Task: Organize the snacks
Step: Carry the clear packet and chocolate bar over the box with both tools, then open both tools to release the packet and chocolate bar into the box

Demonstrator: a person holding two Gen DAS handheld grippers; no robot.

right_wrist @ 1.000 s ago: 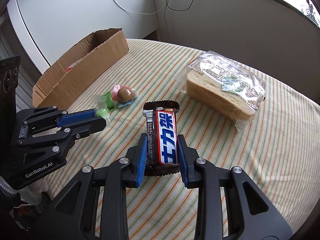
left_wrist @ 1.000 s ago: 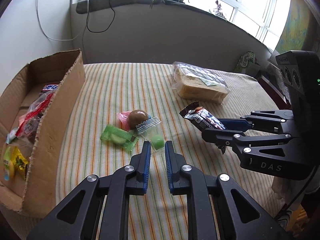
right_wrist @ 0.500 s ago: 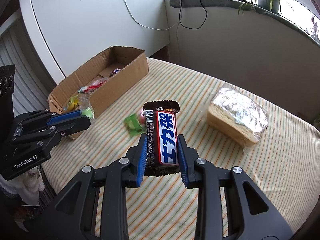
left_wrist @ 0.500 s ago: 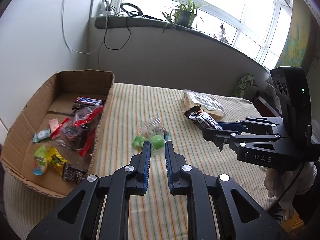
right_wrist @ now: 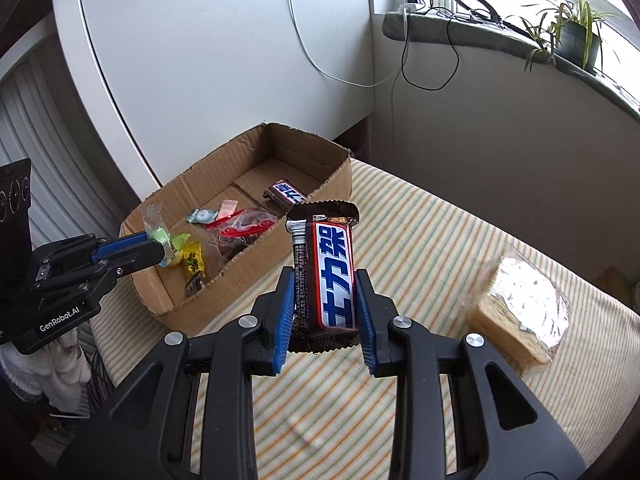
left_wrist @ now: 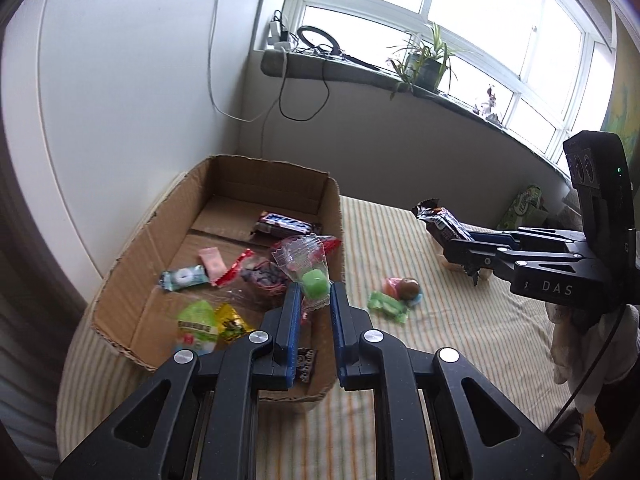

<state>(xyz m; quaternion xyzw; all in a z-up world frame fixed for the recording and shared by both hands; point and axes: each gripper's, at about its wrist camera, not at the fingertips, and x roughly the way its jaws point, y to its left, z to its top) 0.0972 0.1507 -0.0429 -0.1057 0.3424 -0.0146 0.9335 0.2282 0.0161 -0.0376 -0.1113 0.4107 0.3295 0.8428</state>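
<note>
My left gripper (left_wrist: 312,300) is shut on a green candy in a clear wrapper (left_wrist: 314,282) and holds it above the near right corner of the cardboard box (left_wrist: 224,184). The same gripper (right_wrist: 160,246) with the candy (right_wrist: 157,234) shows in the right wrist view. My right gripper (right_wrist: 322,304) is shut on a chocolate bar (right_wrist: 332,276), held upright above the striped table, right of the box (right_wrist: 304,140). It shows in the left wrist view (left_wrist: 452,240) with the bar (left_wrist: 440,222). The box holds several wrapped snacks.
On the striped tablecloth (left_wrist: 400,240) lie a green packet (left_wrist: 386,306) and a brown round sweet (left_wrist: 409,287) on a pink wrapper. A bagged loaf of bread (right_wrist: 516,308) sits at the right. Wall and windowsill with plants stand behind.
Both grippers have risen and swung left toward the box, each keeping its snack. The left gripper now hangs over the box's corner.
</note>
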